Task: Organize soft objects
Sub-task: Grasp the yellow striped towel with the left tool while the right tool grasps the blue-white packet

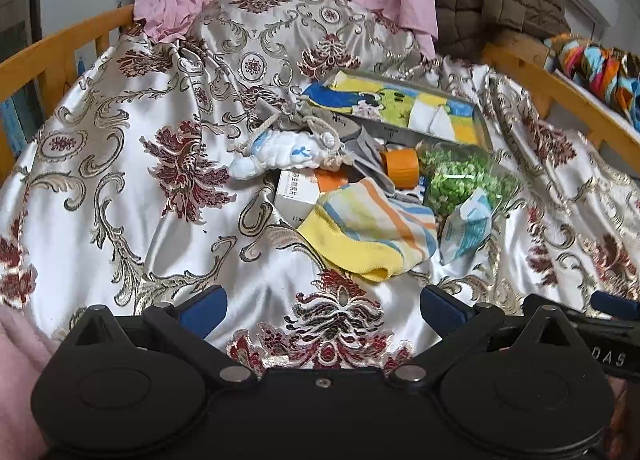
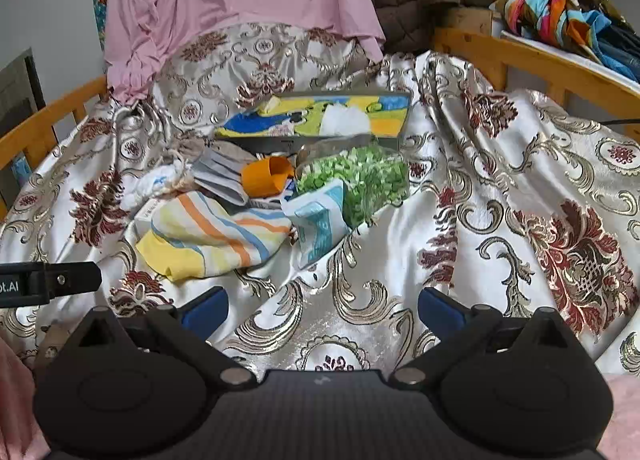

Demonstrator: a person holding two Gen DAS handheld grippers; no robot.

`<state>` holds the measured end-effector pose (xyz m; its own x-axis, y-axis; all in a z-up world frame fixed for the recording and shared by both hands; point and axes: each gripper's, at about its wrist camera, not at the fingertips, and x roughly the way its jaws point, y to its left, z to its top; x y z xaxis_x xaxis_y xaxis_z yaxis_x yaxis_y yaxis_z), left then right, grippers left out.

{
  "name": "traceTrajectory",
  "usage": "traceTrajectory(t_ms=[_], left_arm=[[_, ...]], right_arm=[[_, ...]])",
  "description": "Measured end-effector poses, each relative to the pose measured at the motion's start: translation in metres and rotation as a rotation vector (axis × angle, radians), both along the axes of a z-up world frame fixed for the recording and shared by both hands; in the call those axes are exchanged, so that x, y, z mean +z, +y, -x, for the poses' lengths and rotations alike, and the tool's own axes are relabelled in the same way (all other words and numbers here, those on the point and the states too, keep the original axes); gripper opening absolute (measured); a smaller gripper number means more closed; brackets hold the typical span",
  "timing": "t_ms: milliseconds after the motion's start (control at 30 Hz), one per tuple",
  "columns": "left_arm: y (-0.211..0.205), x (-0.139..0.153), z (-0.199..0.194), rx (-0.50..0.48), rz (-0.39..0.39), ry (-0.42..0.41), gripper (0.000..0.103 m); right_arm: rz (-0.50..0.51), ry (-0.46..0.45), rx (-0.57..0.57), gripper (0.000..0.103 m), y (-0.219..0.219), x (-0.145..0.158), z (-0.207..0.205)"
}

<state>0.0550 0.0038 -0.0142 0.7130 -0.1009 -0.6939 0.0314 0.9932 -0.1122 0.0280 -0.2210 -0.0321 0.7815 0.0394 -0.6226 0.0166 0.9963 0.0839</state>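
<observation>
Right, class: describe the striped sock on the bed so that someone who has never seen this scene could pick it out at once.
Start at the bed, draped in a shiny floral bedspread, and find the heap of clutter in its middle. The striped sock lies at the heap's near edge, closest to the open left gripper. Unlike the blue-and-white packet beside it and the bag of green bits behind, it is pale yellow knit with orange and blue stripes.

Both views are bright and evenly lit by soft, cool light, seemingly daylight, though its source lies outside the frames. The satin bedspread [image 1: 120,187] throws broad white glare along its folds, washing out the weave. Shadows are faint, gathering under the striped cloth [image 2: 212,236]. Fisheye curvature bends the wooden bed rail [image 1: 60,43], corners darken to black, and the edges look soft.
</observation>
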Motion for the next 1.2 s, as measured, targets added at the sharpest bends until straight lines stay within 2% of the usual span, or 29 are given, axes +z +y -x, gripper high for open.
traceTrajectory(t_ms=[200,300,433,600,700,767,833,900,967,1133,1200], left_arm=[[-0.004,0.002,-0.014,0.005,-0.043,-0.012,0.102],[-0.008,0.001,-0.025,-0.022,-0.059,0.0,0.102],[-0.014,0.002,-0.045,-0.094,-0.067,-0.012,0.102],[-0.023,0.003,-0.072,-0.227,-0.118,-0.021,0.102],[-0.027,-0.001,-0.092,-0.333,-0.148,0.011,0.102],[-0.024,-0.002,-0.108,-0.343,-0.136,0.034,0.102],[-0.022,-0.002,-0.119,-0.411,-0.141,0.038,0.102],[-0.024,-0.002,-0.125,-0.46,-0.206,-0.007,0.102],[-0.029,-0.004,-0.124,-0.55,-0.29,-0.079,0.102],[-0.043,-0.021,-0.104,-0.812,-0.547,-0.291,0.102],[-0.045,-0.026,-0.1,-0.89,-0.557,-0.298,0.102]], right_arm=[[0.001,0.043,-0.024,0.103,-0.001,-0.004,-0.016],[-0.004,0.05,-0.024,0.103,-0.004,-0.005,-0.024],[-0.027,0.051,-0.011,0.103,-0.008,-0.006,-0.038],[-0.097,0.044,-0.006,0.103,-0.015,-0.01,-0.052],[-0.137,0.042,0.001,0.103,-0.021,-0.01,-0.065],[-0.14,0.013,0.0,0.103,-0.026,-0.011,-0.075],[-0.181,0.007,-0.007,0.103,-0.032,-0.016,-0.087],[-0.234,0.035,0.006,0.103,-0.038,-0.023,-0.099],[-0.269,0.053,0.01,0.103,-0.043,-0.03,-0.109],[-0.255,0.072,0.025,0.103,-0.047,-0.038,-0.133],[-0.214,0.073,0.037,0.103,-0.047,-0.041,-0.141]])
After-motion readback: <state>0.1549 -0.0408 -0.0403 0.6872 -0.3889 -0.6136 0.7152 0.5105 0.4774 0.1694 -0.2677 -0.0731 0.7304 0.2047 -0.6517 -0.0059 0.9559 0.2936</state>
